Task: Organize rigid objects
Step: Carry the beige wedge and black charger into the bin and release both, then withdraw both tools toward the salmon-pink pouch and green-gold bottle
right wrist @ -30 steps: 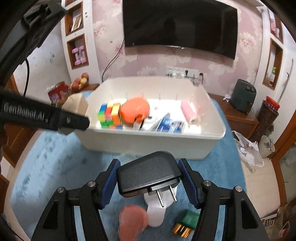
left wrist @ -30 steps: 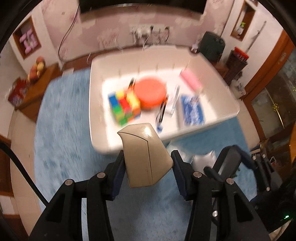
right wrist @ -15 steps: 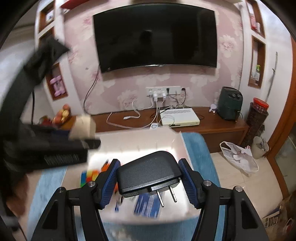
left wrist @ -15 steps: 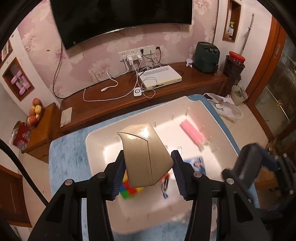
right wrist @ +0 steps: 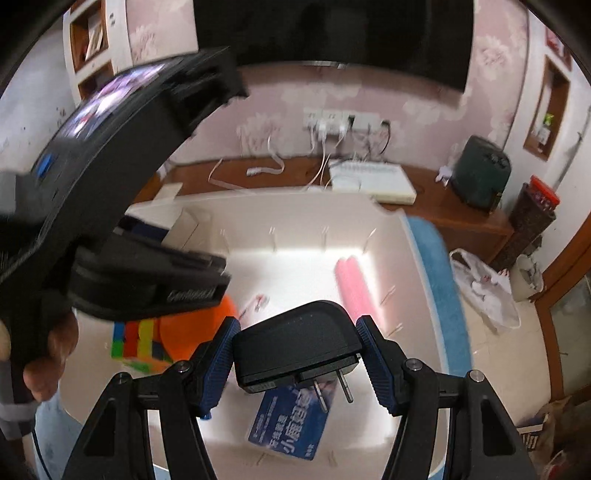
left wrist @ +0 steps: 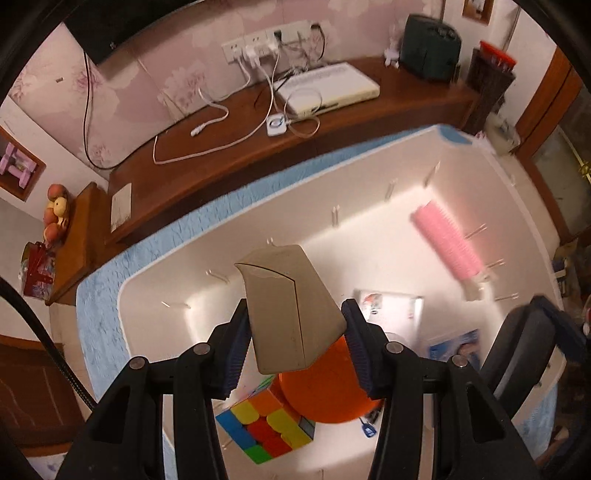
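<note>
My left gripper [left wrist: 293, 341] is shut on a beige wedge-shaped block [left wrist: 290, 306] and holds it above the white bin [left wrist: 147, 291]. My right gripper [right wrist: 297, 356] is shut on a black plug adapter [right wrist: 295, 347] with two prongs, also above the bin [right wrist: 413, 236]. In the bin lie a colourful puzzle cube [left wrist: 266, 424], an orange disc [left wrist: 325, 391], a pink roller [left wrist: 447, 240] and a blue card [right wrist: 291, 424]. The left gripper's body [right wrist: 122, 206] fills the left of the right wrist view.
The bin sits on a blue rug [left wrist: 99, 314]. Behind it runs a wooden shelf [left wrist: 207, 158] with white cables, a white box [left wrist: 328, 92] and a dark appliance [left wrist: 430, 48]. A TV [right wrist: 332, 33] hangs on the wall.
Both grippers have moved forward and now hang over the bin's inside, still holding their objects. The bin's contents look nearer and lower in both views.
</note>
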